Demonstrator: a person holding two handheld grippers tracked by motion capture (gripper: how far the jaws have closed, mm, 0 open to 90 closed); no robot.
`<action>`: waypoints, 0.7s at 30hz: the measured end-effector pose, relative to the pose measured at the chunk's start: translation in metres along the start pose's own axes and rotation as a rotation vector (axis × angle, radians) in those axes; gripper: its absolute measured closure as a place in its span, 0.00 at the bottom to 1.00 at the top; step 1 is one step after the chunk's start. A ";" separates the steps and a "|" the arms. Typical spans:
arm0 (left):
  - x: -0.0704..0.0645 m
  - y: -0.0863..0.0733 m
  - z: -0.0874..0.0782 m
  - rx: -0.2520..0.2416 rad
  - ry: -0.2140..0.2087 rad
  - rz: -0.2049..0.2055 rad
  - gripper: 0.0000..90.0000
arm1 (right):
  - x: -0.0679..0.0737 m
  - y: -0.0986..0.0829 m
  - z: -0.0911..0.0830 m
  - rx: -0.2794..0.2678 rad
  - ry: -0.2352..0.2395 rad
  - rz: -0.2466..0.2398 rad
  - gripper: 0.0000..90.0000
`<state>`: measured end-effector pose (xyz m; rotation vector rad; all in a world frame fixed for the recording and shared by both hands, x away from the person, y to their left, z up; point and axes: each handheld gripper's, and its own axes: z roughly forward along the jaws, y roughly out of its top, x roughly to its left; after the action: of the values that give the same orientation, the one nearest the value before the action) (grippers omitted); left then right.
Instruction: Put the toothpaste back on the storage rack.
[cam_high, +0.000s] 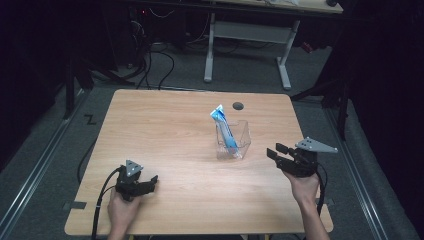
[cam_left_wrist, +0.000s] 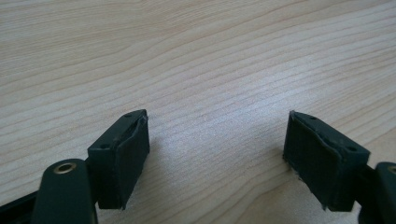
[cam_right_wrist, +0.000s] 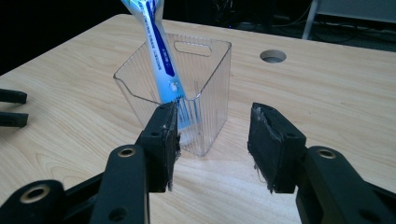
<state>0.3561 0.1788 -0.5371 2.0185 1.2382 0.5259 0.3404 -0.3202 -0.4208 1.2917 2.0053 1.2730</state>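
Wood grain of the table (cam_high: 175, 130) is seen under both grippers, and only one group of things stands on it: a clear bin (cam_high: 233, 140) with a blue-and-white packet (cam_high: 223, 127) inside. The bin is placed a little right of the middle of the table, near a round hole (cam_high: 238, 105) in the board. The packet is stood on its end and leaned against the wall of the bin, so that its top sticks out above the rim; probably it is put this way because the packet is longer than the bin is deep, and because the free top can be taken easily.

The right gripper (cam_high: 278, 152) is held near the bin, at its right side, and is pointed toward it. Its jaws are parted and nothing is between them. In the right gripper view the bin (cam_right_wrist: 187, 93) is seen just beyond the jaws, apart from them, with the packet (cam_right_wrist: 156, 51) rising behind the left jaw. From this, it is judged that the bin or the packet is aimed at, but no contact is made yet.

The left gripper (cam_high: 150, 182) is kept low at the near left part of the table, well apart from the bin. Its jaws are spread wide and empty too; in the left gripper view only bare wood (cam_left_wrist: 210, 70) lies between them. It seems to be rested there so that it is out of the way.
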 end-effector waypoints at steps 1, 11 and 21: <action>0.000 0.000 0.000 0.000 0.000 0.000 0.25 | 0.000 -0.001 0.000 0.001 -0.001 0.001 0.58; 0.000 0.000 0.000 0.000 0.000 0.000 0.25 | -0.002 -0.013 0.003 0.014 -0.001 0.017 0.58; 0.000 0.000 0.000 0.000 0.000 0.000 0.25 | -0.003 -0.026 0.011 0.039 -0.010 0.025 0.58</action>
<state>0.3561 0.1789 -0.5371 2.0187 1.2382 0.5259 0.3375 -0.3218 -0.4488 1.3420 2.0221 1.2422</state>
